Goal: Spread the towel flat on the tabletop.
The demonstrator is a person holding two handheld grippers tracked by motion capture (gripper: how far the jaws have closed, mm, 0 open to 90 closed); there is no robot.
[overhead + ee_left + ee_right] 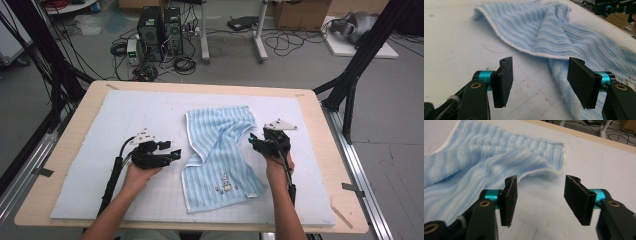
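A light blue striped towel (220, 155) with a white hem lies rumpled on the middle of the mat, partly folded over itself, with a small embroidered figure near its front edge. My left gripper (176, 154) hovers just left of the towel's left hem, pointing toward it. In the left gripper view the towel (554, 32) lies ahead and my left gripper (540, 75) is open with nothing between its pads. My right gripper (251, 140) is at the towel's right side. In the right gripper view, my right gripper (540, 195) stands open before the hem of the towel (486, 165), holding nothing.
A white padded mat (100, 150) covers the wooden table (320, 125). Black frame struts (350, 85) rise at the table's far corners. Computer towers (160, 27) and cables sit on the floor beyond the far edge.
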